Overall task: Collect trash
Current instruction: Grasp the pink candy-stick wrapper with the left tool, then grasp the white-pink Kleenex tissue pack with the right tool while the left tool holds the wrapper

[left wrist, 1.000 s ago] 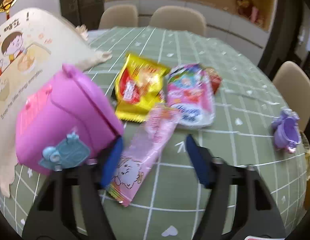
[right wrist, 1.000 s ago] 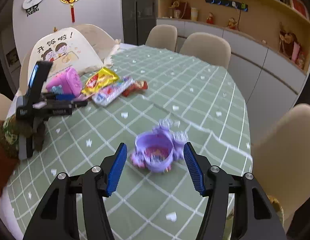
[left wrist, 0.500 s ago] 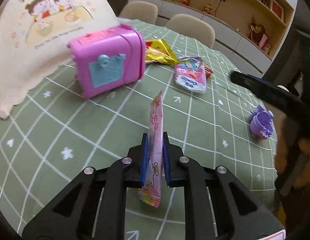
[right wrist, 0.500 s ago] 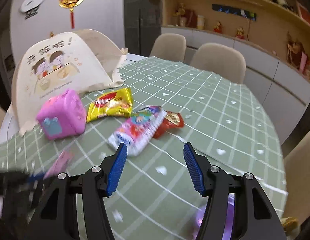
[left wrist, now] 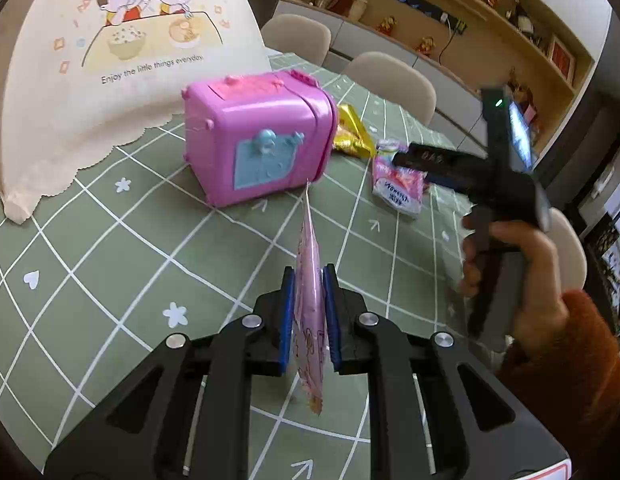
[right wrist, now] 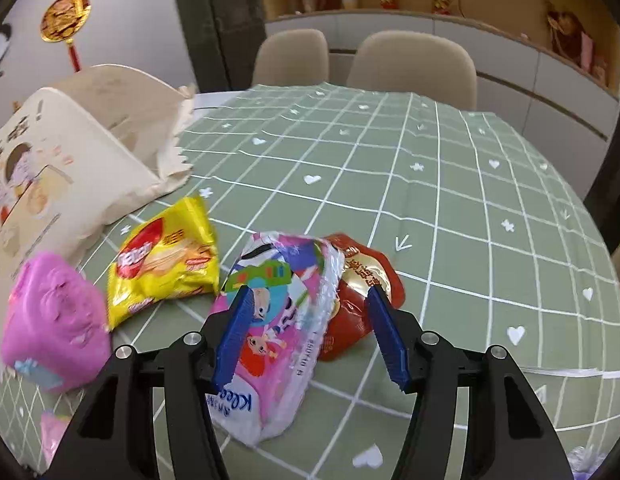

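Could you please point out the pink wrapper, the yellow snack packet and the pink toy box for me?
pink wrapper [left wrist: 308,280]: left wrist view, middle of its edge-on film.
yellow snack packet [right wrist: 164,264]: right wrist view, printed front.
pink toy box [left wrist: 262,140]: left wrist view, its front face.

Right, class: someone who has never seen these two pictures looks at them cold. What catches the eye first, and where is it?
First, the bright pink toy box standing on the green checked tablecloth, in front of the cream food cover. Next, the thin pink wrapper pinched upright in the left tool. In the right wrist view, the open right tool hovers over the colourful tissue pack, with a yellow snack bag to its left.
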`<state>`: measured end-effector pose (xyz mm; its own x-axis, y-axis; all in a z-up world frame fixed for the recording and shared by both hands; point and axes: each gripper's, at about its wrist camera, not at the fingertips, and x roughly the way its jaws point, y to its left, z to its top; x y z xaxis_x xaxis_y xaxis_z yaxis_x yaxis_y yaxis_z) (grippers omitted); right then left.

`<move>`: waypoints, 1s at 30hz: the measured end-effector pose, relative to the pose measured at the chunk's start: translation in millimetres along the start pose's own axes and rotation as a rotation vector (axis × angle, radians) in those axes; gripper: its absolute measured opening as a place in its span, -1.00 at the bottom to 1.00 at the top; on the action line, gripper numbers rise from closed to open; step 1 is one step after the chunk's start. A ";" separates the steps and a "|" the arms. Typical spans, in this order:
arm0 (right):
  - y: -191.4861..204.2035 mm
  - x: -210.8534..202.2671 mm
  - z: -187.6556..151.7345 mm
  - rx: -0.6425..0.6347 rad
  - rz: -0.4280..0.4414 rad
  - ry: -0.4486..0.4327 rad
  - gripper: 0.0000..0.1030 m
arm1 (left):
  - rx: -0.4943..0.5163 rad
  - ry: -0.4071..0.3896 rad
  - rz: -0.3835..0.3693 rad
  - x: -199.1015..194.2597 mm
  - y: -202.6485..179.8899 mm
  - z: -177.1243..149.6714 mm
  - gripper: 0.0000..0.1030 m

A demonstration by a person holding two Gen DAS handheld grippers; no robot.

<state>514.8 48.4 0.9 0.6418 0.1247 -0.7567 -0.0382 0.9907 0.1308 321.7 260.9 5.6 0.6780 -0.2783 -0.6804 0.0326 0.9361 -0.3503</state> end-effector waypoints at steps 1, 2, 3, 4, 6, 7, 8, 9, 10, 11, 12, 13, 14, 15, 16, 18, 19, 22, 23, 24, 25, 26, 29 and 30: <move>0.3 4.3 0.8 0.012 0.005 0.013 0.08 | -0.001 -0.009 0.000 -2.0 0.6 1.0 -0.75; 2.1 6.6 1.2 0.014 0.005 0.016 0.08 | 0.000 -0.017 0.004 -3.9 0.6 1.6 -0.75; 4.9 7.1 0.8 0.003 0.004 0.013 0.09 | 0.000 -0.021 0.004 -4.6 0.5 0.5 -0.75; 6.0 6.3 0.0 -0.014 0.010 0.009 0.08 | -0.002 -0.024 0.003 -5.7 0.8 0.7 -0.75; 14.4 3.3 -4.1 -0.078 0.042 0.017 -0.49 | -0.006 -0.028 -0.001 -7.3 1.6 1.0 -0.75; 17.6 1.6 -6.5 -0.105 0.058 0.033 -0.56 | -0.010 -0.031 -0.004 -8.4 2.3 1.4 -0.75; 19.8 -3.3 -10.8 -0.128 0.086 0.045 -0.63 | -0.012 -0.033 -0.006 -12.0 3.0 -1.4 -0.75; 20.5 -8.2 -14.7 -0.142 0.105 0.050 -0.76 | -0.015 -0.036 -0.007 -12.9 4.0 -1.7 -0.75; 21.0 -14.6 -19.7 -0.160 0.120 0.055 -0.76 | -0.018 -0.038 -0.008 -14.4 5.0 -2.1 -0.75; 21.0 -20.9 -24.9 -0.176 0.130 0.060 -0.78 | -0.022 -0.038 -0.010 -15.7 5.8 -2.6 -0.75; 19.8 -29.9 -32.2 -0.192 0.148 0.068 -0.80 | -0.026 -0.038 -0.014 -16.8 6.9 -4.1 -0.75; 17.7 -37.5 -38.2 -0.202 0.163 0.075 -0.80 | -0.033 -0.037 -0.017 -16.9 8.3 -4.5 -0.75; 14.8 -44.6 -43.8 -0.208 0.178 0.084 -0.80 | -0.036 -0.035 -0.017 -16.7 9.2 -4.7 -0.75; 10.6 -54.0 -51.3 -0.213 0.199 0.097 -0.80 | -0.041 -0.032 -0.016 -16.0 10.1 -5.4 -0.75; 6.7 -61.3 -56.7 -0.216 0.212 0.104 -0.80 | -0.042 -0.027 -0.016 -15.4 10.3 -5.1 -0.75; -1.8 -80.5 -69.7 -0.233 0.227 0.102 -0.80 | -0.040 -0.020 -0.016 -14.0 9.0 -5.9 -0.75; -4.4 -88.9 -74.5 -0.242 0.229 0.093 -0.80 | -0.033 -0.016 -0.018 -12.2 8.5 -5.2 -0.75; -18.1 -121.1 -89.5 -0.262 0.235 0.043 -0.80 | 0.002 -0.015 -0.021 -11.5 0.7 -7.4 -0.75; -23.7 -132.7 -94.6 -0.263 0.243 0.023 -0.81 | 0.012 -0.016 -0.022 -11.6 -2.3 -8.4 -0.75; -30.4 -145.3 -100.5 -0.264 0.245 -0.001 -0.80 | 0.022 -0.016 -0.019 -11.4 -5.6 -9.1 -0.75; -34.9 -151.7 -103.0 -0.265 0.245 -0.015 -0.80 | 0.034 -0.017 -0.015 -12.0 -10.6 -11.2 -0.75; -41.7 -162.9 -109.0 -0.268 0.237 -0.042 -0.81 | 0.051 -0.018 -0.013 -12.9 -16.7 -13.6 -0.75; -56.8 -180.1 -119.2 -0.268 0.214 -0.082 -0.81 | 0.106 -0.029 -0.013 -17.6 -36.5 -20.8 -0.75; -63.5 -185.4 -124.6 -0.263 0.213 -0.086 -0.80 | 0.121 -0.034 -0.015 -19.8 -43.0 -23.5 -0.75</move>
<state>302.8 -30.7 53.1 0.6598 0.3361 -0.6721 -0.3673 0.9245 0.1016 289.6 221.1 19.1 0.7010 -0.2872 -0.6528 0.1301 0.9514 -0.2790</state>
